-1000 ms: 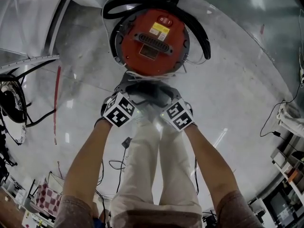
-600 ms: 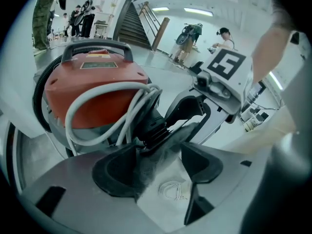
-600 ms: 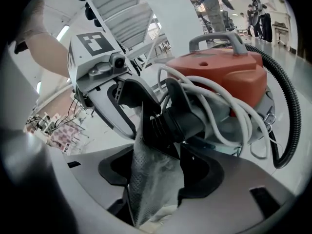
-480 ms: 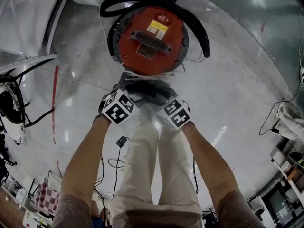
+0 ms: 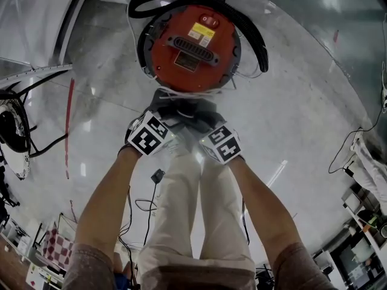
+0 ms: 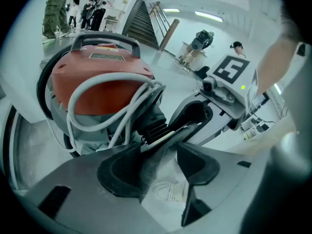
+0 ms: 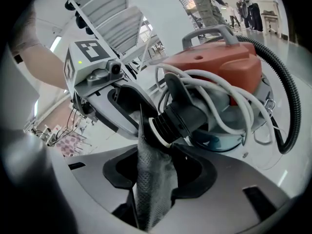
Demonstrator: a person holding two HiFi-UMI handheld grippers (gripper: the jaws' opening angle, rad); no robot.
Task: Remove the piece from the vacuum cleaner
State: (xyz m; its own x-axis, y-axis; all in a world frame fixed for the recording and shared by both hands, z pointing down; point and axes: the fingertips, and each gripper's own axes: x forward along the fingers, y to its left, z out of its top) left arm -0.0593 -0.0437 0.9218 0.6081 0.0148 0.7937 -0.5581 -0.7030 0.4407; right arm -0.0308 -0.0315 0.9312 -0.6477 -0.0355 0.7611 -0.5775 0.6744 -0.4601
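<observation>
A red canister vacuum cleaner (image 5: 190, 47) stands on the floor with a white cord (image 6: 97, 89) wound round it. From its black ribbed port (image 7: 180, 118) a flat grey mesh piece (image 5: 181, 110) sticks out toward me. Both grippers meet at this piece from opposite sides. My left gripper (image 6: 163, 167) is closing; the grey piece (image 6: 151, 162) lies against one pad, with a gap at the other. My right gripper (image 7: 156, 172) is closing too, and the grey piece (image 7: 153, 179) fills the space between its pads.
A black hose (image 5: 254, 41) loops round the vacuum's far and right sides. Loose cables (image 5: 151, 198) lie on the glossy floor by my legs. A black wheeled device (image 5: 15, 132) sits at the left edge, and shelving (image 5: 363, 222) stands at the right.
Both grippers have edged a little up toward the vacuum, and the vacuum sits slightly higher in the head view. Both stay at the grey piece.
</observation>
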